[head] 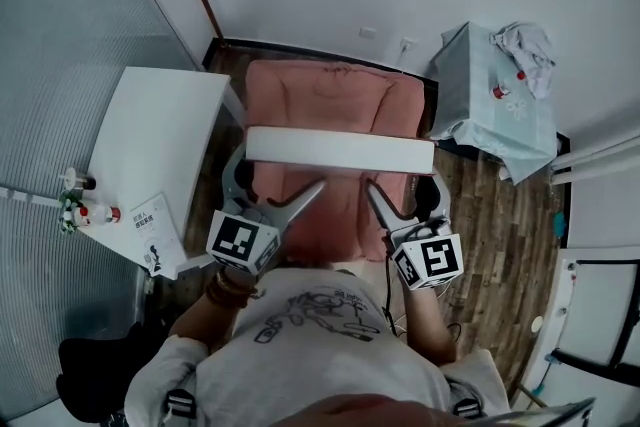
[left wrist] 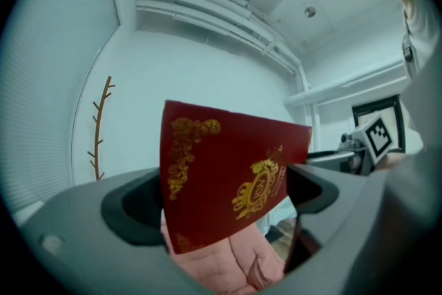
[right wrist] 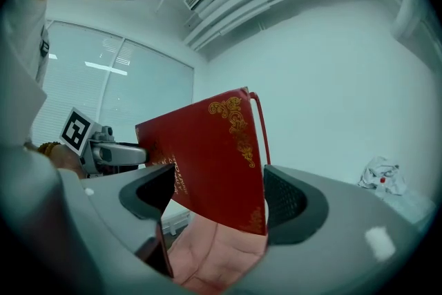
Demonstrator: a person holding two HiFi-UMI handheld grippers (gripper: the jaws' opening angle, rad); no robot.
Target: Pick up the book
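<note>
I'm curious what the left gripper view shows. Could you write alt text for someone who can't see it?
A dark red book with gold ornament stands tilted between the grey jaws of the left gripper, which is shut on it. Below it shows a pink cushion; behind are a white wall and a branch-shaped coat rack.

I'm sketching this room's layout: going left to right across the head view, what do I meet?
Small bottles → booklet → left gripper → right gripper → cloth-draped table. The book spans both grippers, so it has no single place in the order.
</note>
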